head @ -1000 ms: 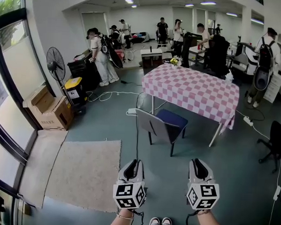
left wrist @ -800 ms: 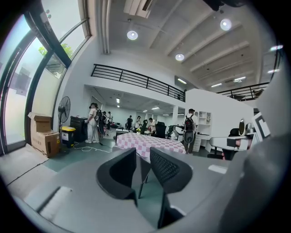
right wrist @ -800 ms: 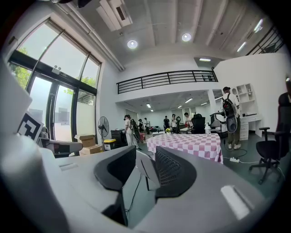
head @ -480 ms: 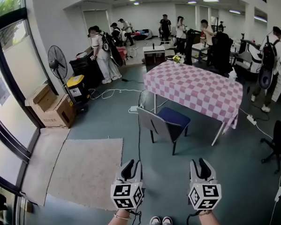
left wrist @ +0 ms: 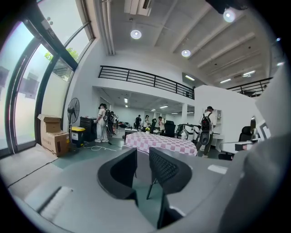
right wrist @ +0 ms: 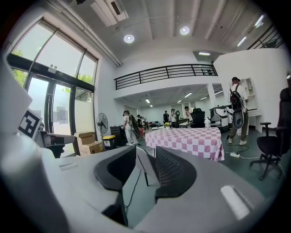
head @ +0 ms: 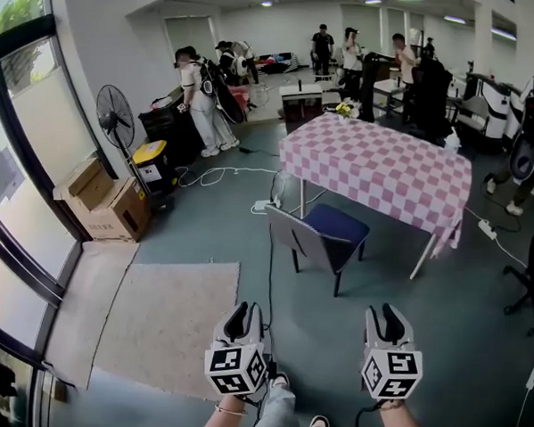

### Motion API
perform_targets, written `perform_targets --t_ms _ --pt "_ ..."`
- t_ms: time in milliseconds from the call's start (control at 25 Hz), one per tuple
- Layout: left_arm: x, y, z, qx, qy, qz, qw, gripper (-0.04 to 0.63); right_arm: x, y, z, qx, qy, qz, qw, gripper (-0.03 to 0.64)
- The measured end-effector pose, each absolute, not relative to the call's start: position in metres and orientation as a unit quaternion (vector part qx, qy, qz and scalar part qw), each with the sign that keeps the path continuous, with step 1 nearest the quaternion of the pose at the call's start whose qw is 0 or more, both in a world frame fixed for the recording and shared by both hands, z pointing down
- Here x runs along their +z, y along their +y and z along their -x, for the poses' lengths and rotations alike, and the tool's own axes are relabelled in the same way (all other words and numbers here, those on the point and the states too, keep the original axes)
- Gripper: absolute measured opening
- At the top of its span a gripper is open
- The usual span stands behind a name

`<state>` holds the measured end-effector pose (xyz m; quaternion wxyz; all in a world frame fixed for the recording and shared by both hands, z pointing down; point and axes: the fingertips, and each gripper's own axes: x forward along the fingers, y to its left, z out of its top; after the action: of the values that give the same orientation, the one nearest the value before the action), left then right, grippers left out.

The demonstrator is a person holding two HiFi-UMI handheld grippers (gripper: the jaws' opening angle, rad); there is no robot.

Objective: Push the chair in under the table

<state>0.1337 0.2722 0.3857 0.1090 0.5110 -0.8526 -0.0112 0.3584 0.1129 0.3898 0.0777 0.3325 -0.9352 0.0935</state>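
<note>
Left gripper (head: 247,312), jaws just narrowed, and right gripper (head: 384,314), jaws just opened wide, hold nothing; the chair (head: 330,231) looks light and stiff, so push its backrest (head: 294,235).

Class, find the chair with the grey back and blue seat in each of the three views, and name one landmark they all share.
Head view: grey-backed, blue-seated chair just right of centre, in front of the pink-and-white checked table.
Left gripper view: chair at centre, below the middle, back towards the camera.
Right gripper view: chair at centre, below the middle.
Shared landmark: the checked table, behind the chair in all three.
</note>
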Motion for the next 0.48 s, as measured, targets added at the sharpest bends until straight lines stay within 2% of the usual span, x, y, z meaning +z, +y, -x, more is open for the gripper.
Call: perform_targets --t_ms 200,480 --pt "0.394 0.251 -0.088 -0.022 -0.851 -0.512 0.112 0.086 0.398 0.091 -0.327 0.091 -0.929 -0.349 0.085 0.118" --pt "0.388 0.218 0.006 -0.023 -0.842 -0.527 0.111 0.086 0.386 0.061 -0.245 0.091 -0.921 -0.37 0.08 0.118"
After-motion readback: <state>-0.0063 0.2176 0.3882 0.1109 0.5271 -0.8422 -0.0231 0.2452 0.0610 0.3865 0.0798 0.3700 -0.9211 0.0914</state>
